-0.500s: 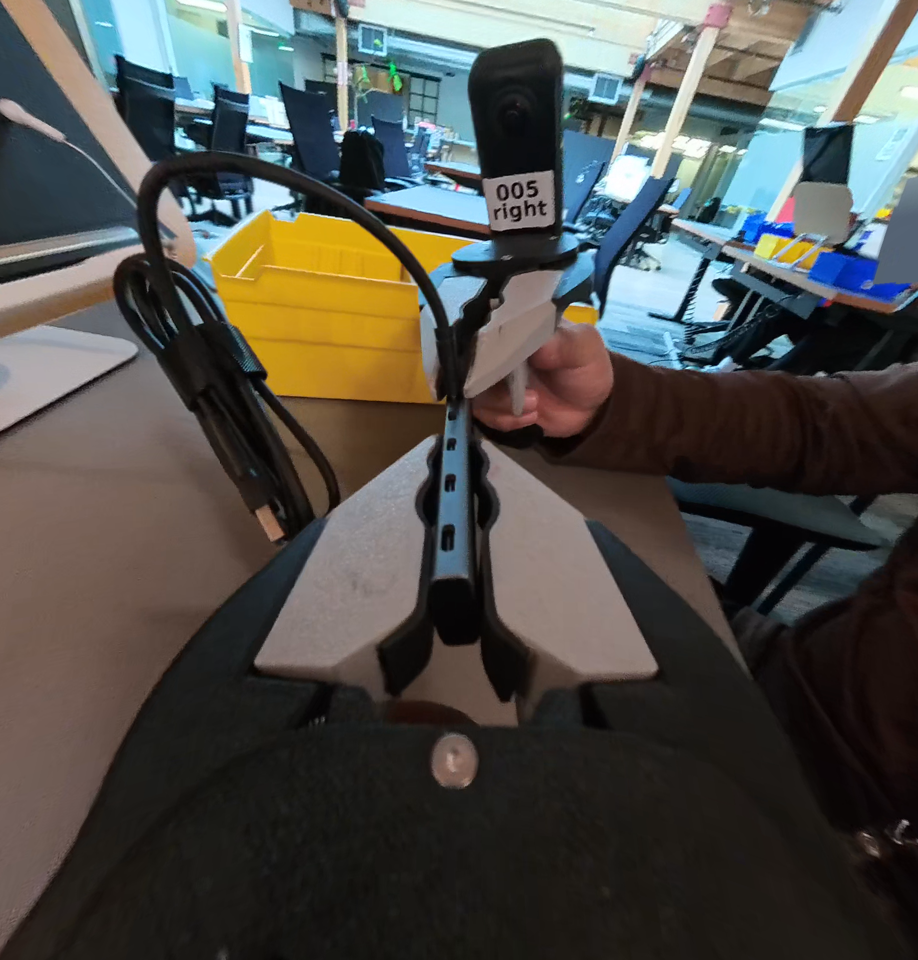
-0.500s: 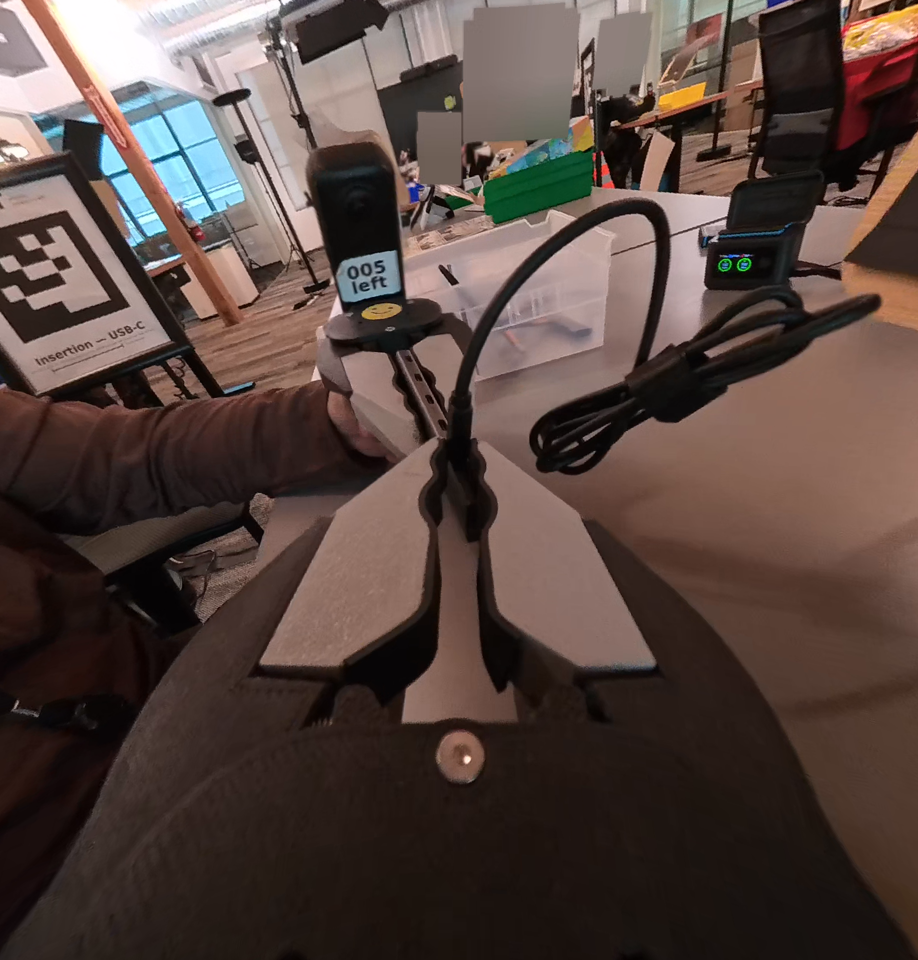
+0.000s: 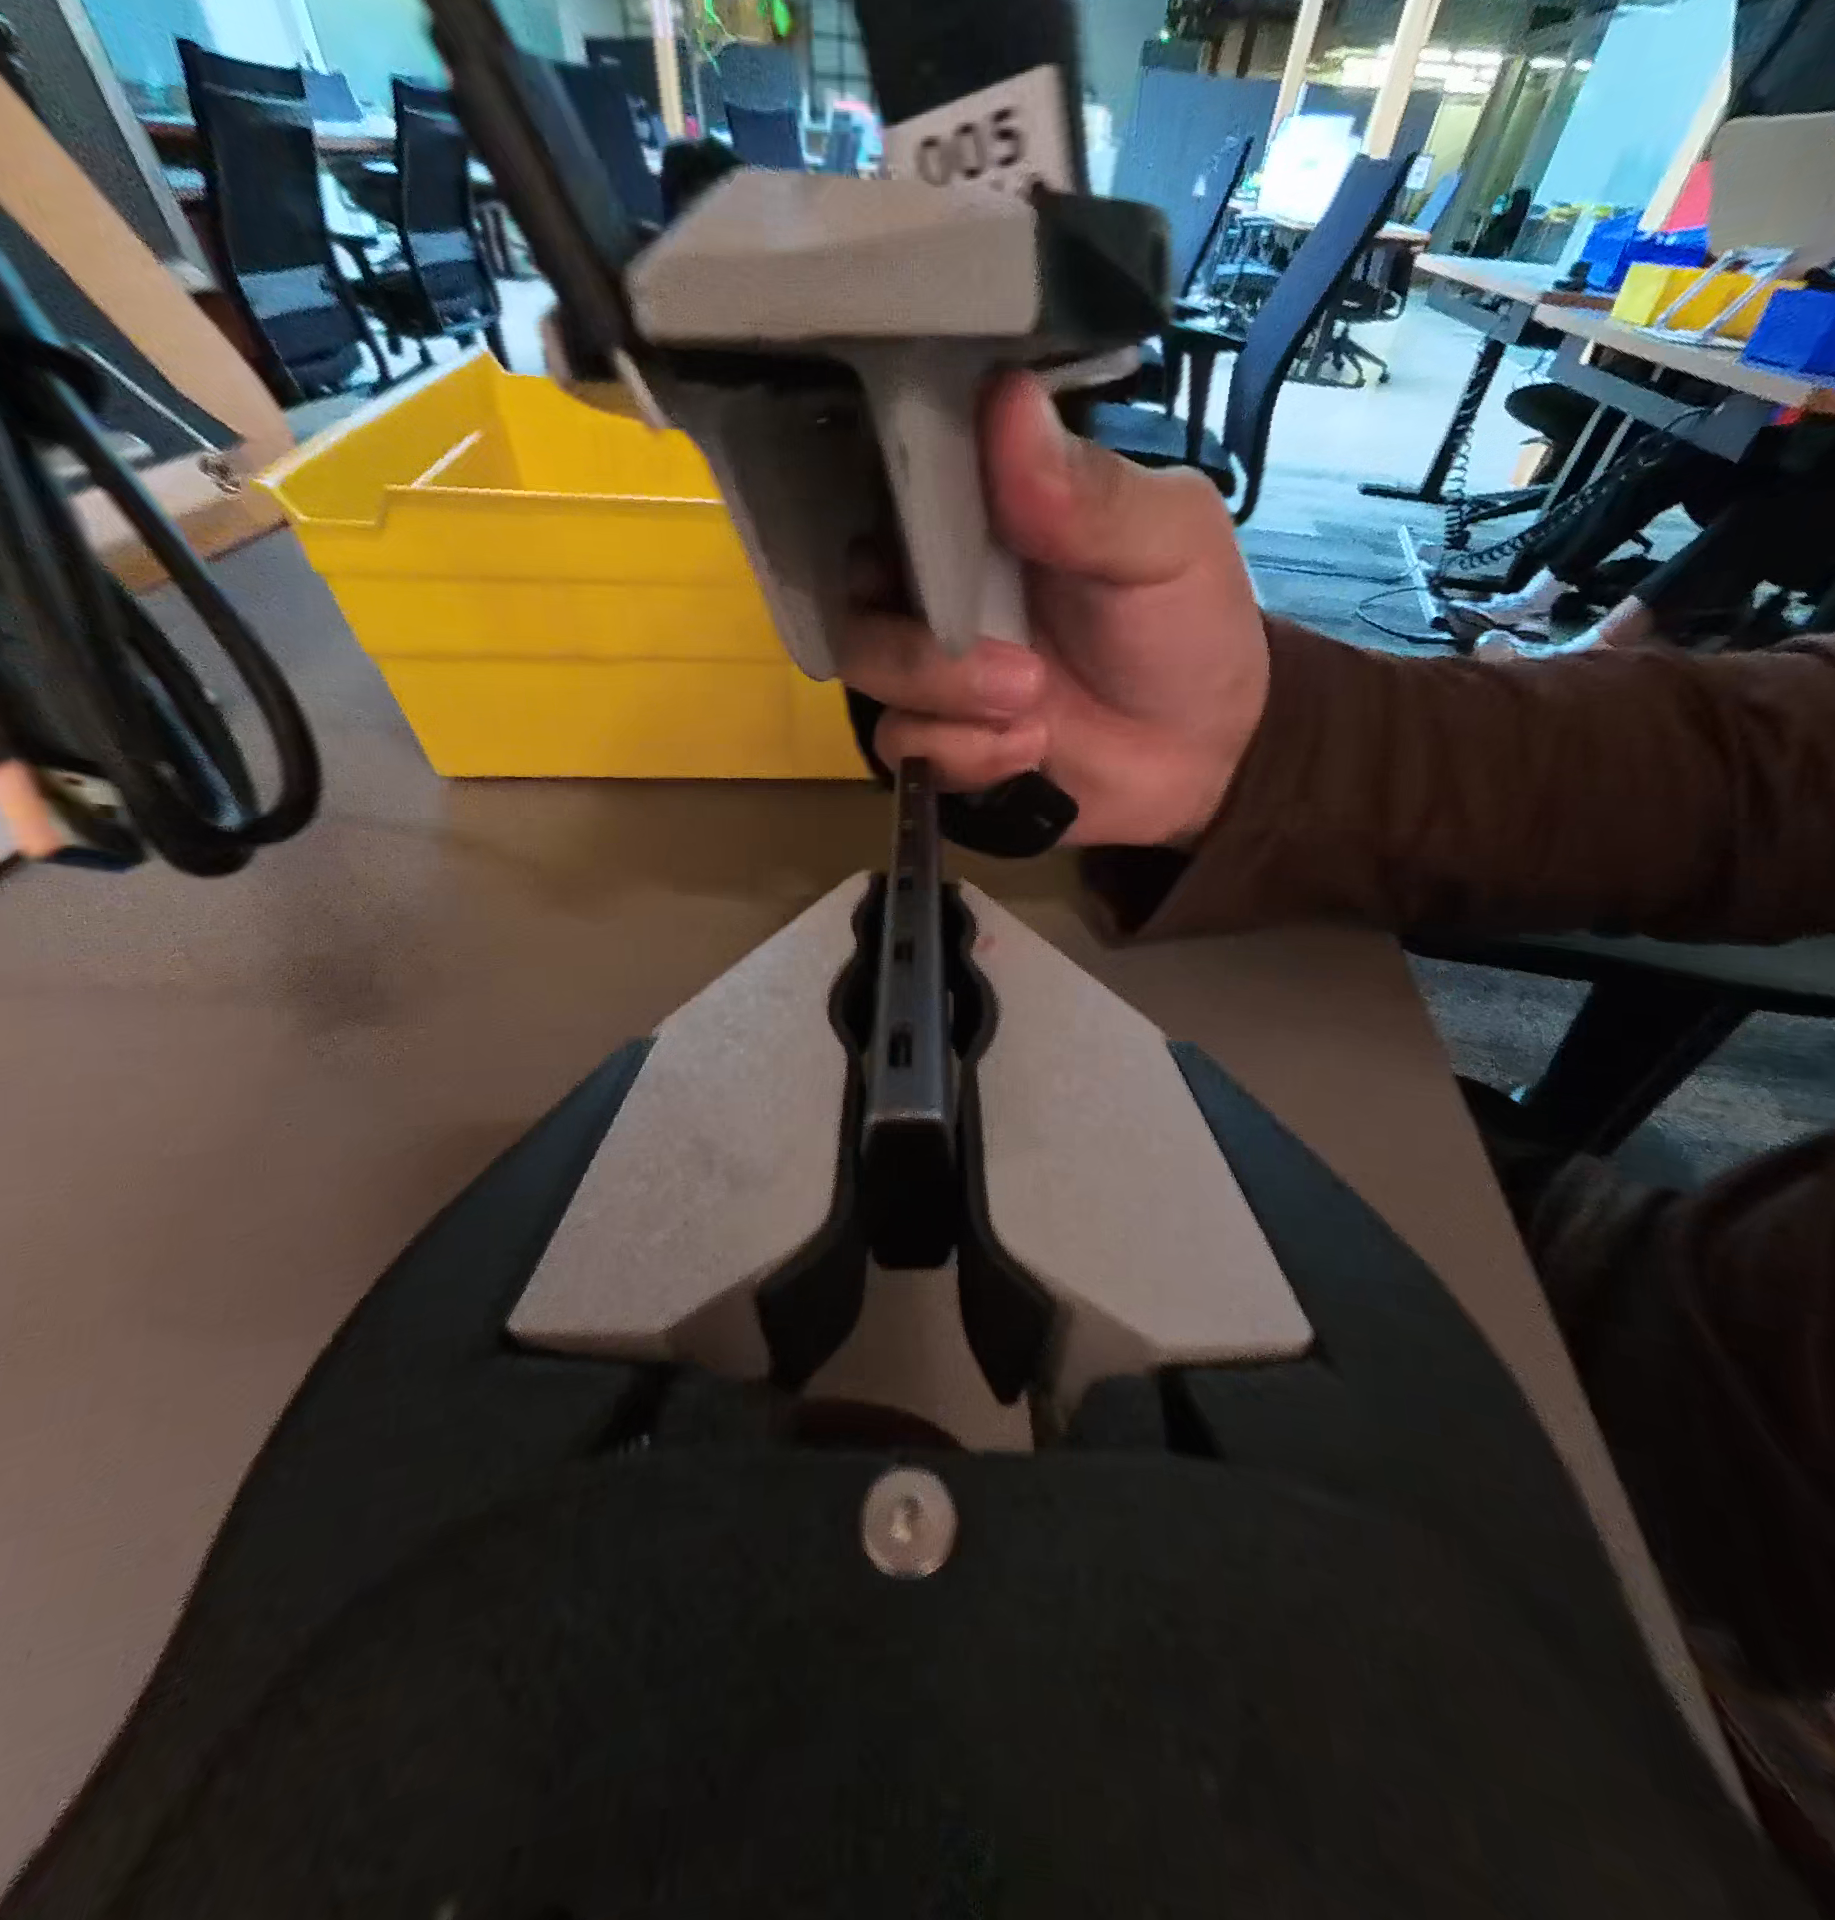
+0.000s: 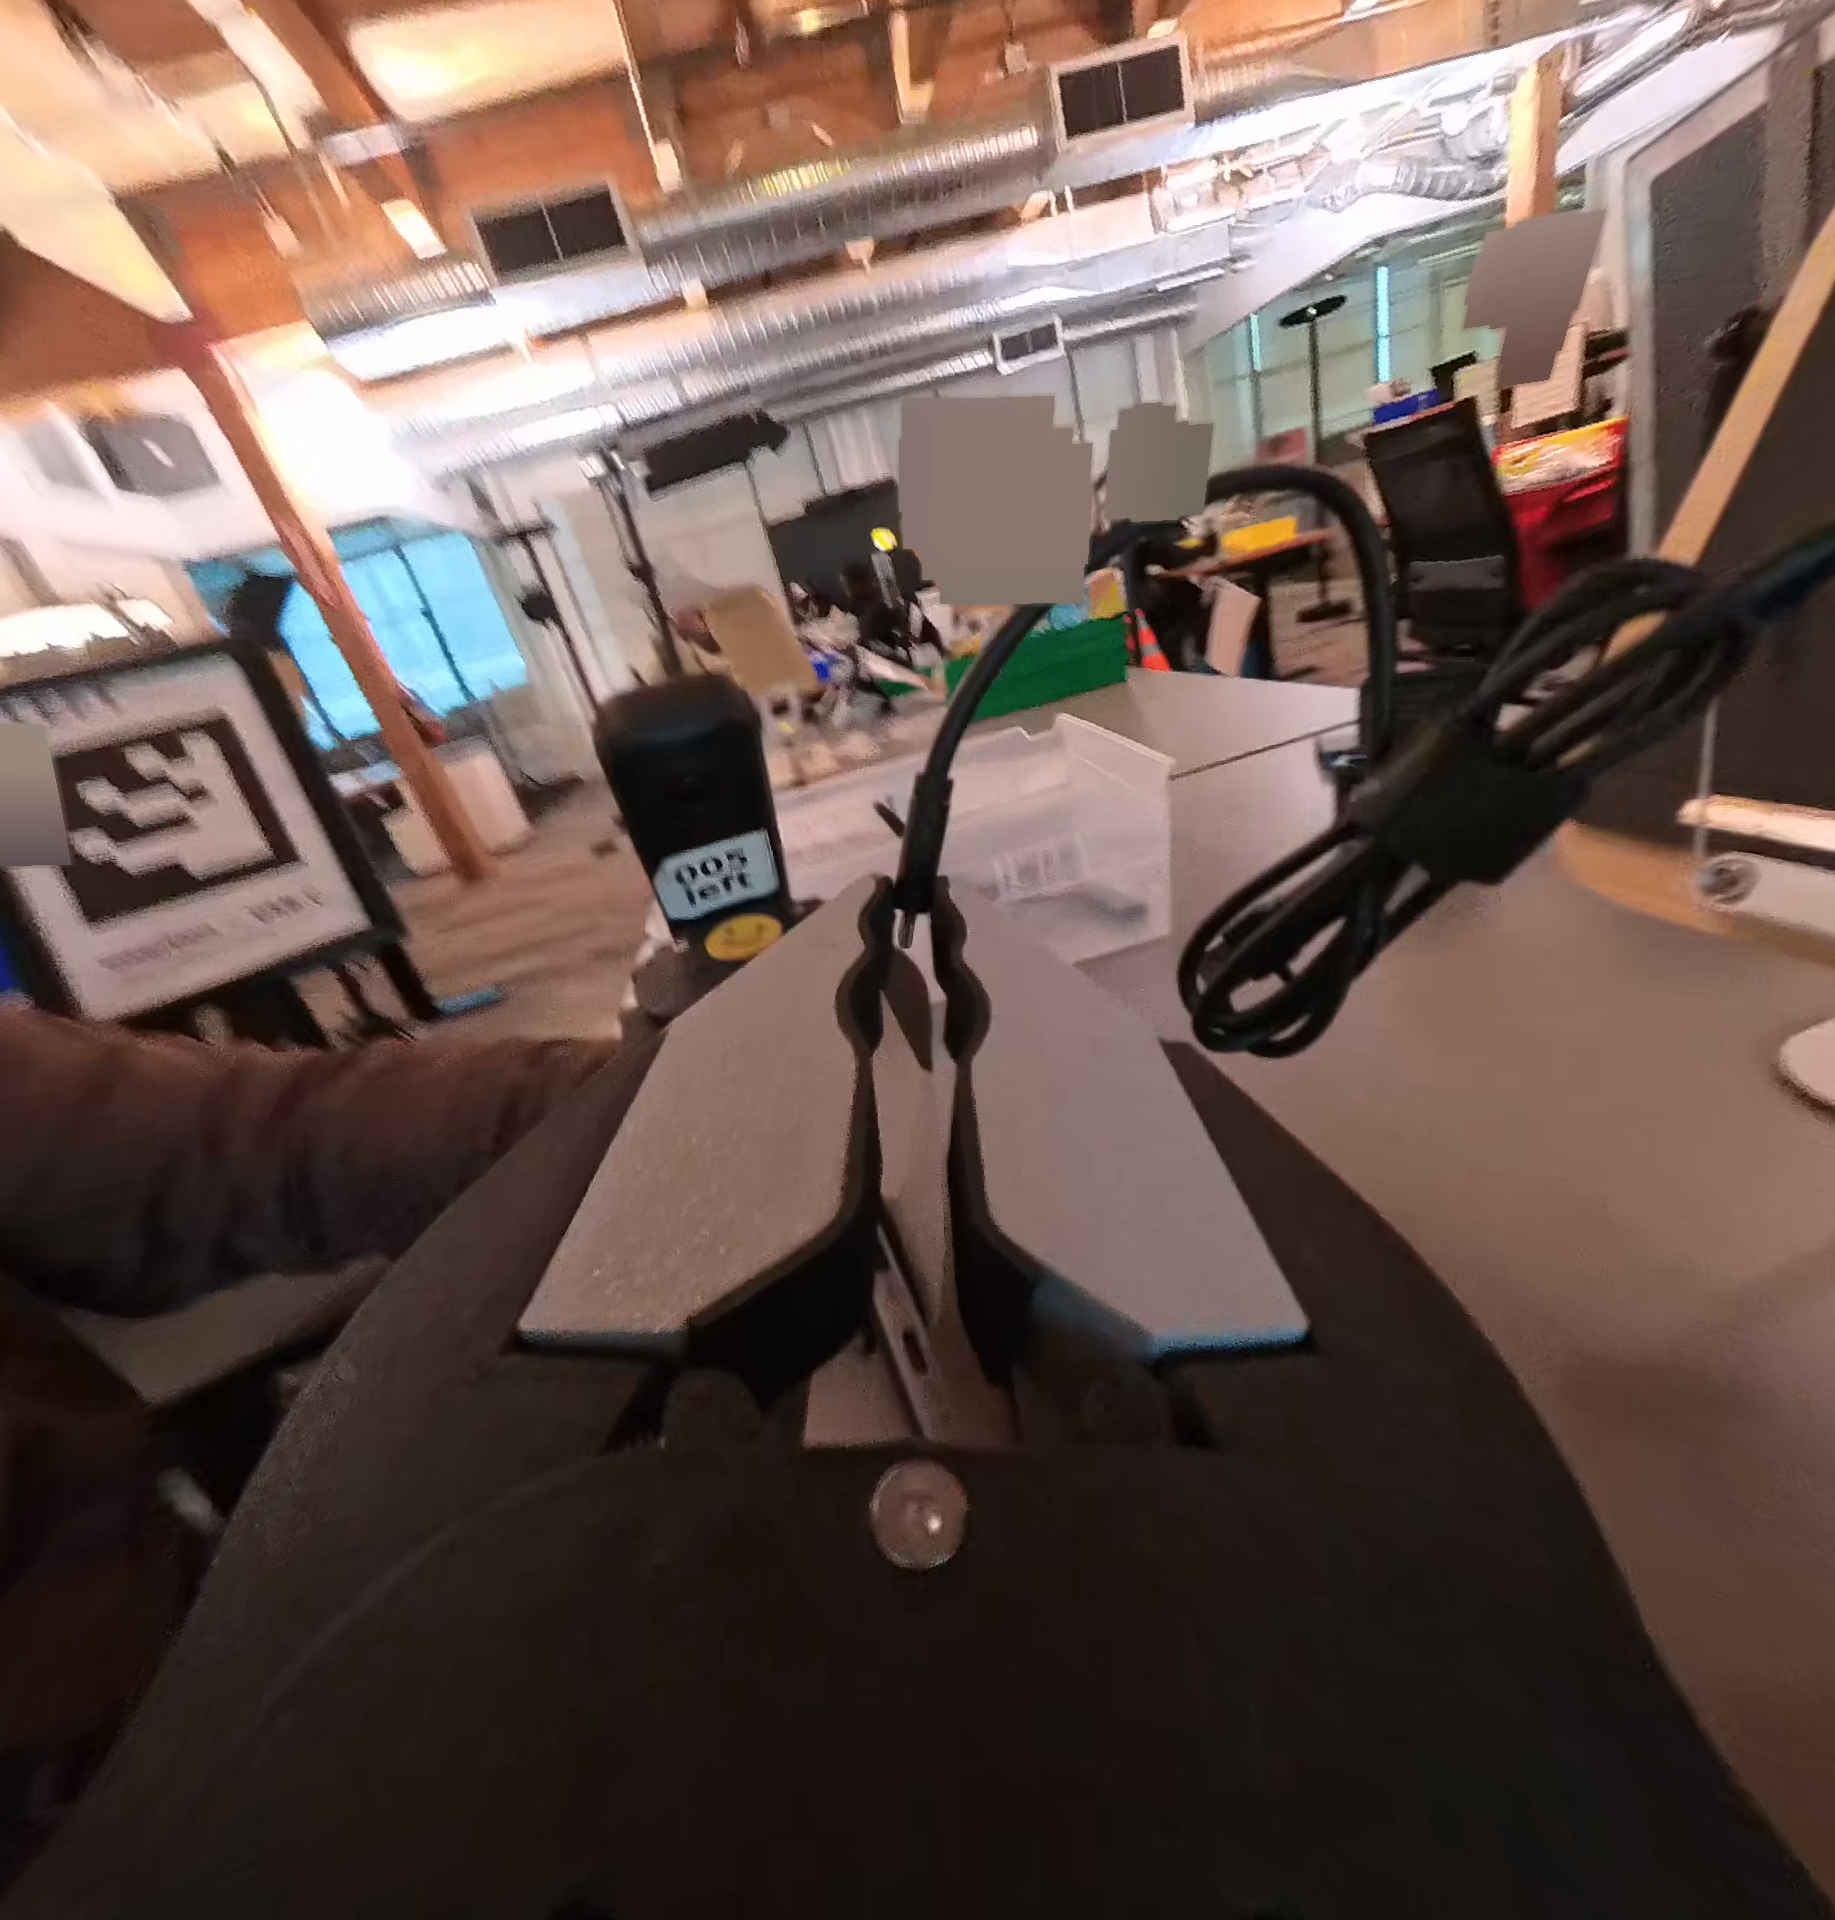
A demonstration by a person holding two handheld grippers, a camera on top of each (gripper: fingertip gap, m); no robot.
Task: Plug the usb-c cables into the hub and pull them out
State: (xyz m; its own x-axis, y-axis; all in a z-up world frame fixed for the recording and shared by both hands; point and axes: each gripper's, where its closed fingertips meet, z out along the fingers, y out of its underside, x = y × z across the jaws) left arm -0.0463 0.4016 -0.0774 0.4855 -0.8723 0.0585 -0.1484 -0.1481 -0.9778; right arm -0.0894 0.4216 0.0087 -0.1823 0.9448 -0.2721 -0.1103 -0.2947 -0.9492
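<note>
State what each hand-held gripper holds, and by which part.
Left hand-held gripper clamps the hub by its flat sides. Right hand-held gripper pinches the cable at its plug end.

A grey-brown bench point(image 3: 269, 1091) carried the scene. A yellow bin point(image 3: 580, 623) with an inner divider stood on it toward the far edge. In the right wrist view a clear plastic tray point(image 4: 1089, 821) sat on the bench, and a pale flat stand base point(image 4: 1827, 1060) rested at its right.

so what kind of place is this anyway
Most likely an open-plan office or lab workspace. Rows of black office chairs stand at desks, parts bins sit on tables like the yellow bin, and exposed metal ducts run under a wood-beamed ceiling.
</note>
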